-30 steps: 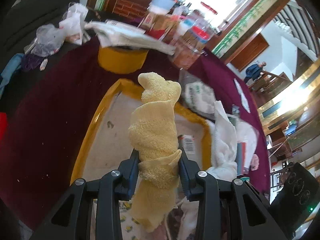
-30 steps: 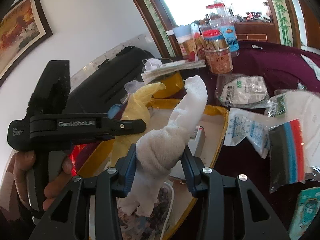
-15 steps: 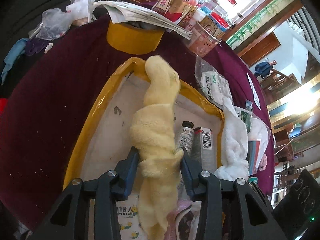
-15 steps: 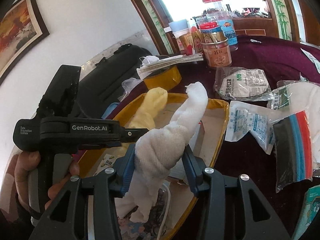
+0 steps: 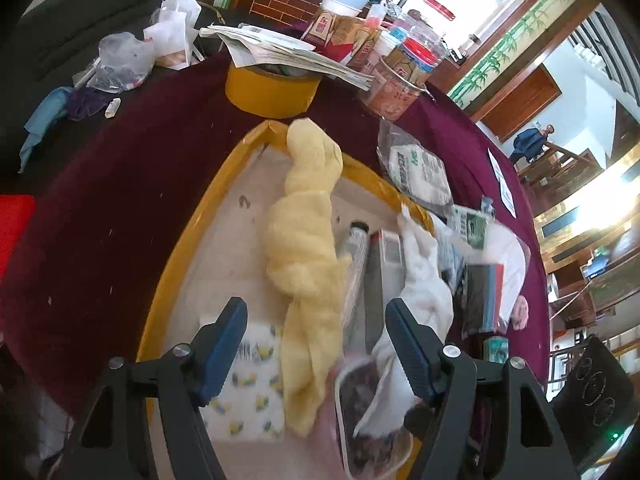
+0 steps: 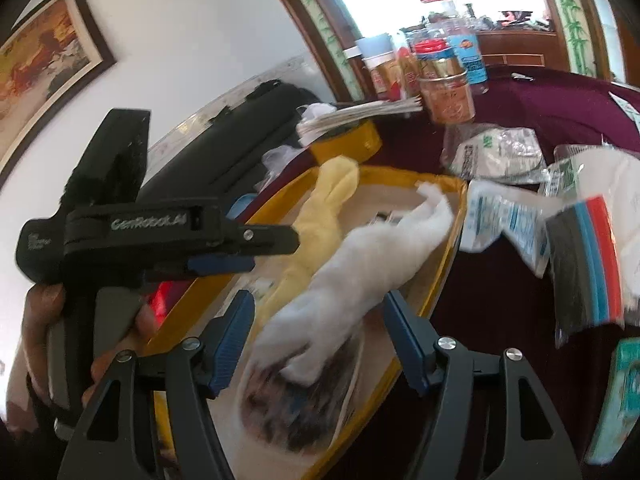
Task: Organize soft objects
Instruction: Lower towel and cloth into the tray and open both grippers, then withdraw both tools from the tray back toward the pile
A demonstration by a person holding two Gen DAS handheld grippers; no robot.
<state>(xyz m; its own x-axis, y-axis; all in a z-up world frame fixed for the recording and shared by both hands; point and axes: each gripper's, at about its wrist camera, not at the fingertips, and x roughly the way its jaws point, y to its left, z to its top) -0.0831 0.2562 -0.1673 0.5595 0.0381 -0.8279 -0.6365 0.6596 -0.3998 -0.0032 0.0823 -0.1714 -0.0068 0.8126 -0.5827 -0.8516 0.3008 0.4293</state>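
Observation:
A twisted yellow towel (image 5: 308, 256) lies lengthwise in the yellow-rimmed tray (image 5: 188, 236), its far end resting on the tray's back rim. My left gripper (image 5: 316, 344) is opening; the towel's near end lies between the jaws, clear of both pads. A twisted white towel (image 6: 360, 264) lies in the same tray (image 6: 448, 248), along its right side. My right gripper (image 6: 320, 332) is opening too, its pads apart from the white towel between them. In the left wrist view the white towel (image 5: 420, 280) lies against the tray's right rim. In the right wrist view the left gripper (image 6: 224, 264) sits at the left, a hand (image 6: 40, 320) holding it.
The tray also holds tubes (image 5: 356, 264), a small box (image 5: 384, 264) and printed packets (image 5: 248, 392). On the maroon tablecloth (image 5: 100, 220) stand a tape roll (image 5: 272, 88) under papers, jars (image 6: 448, 88), and plastic-wrapped packs (image 6: 496, 152) to the tray's right.
Both grippers have let go: the yellow and white towels, held upright before, now lie flat in the tray, and both pairs of jaws have spread wide.

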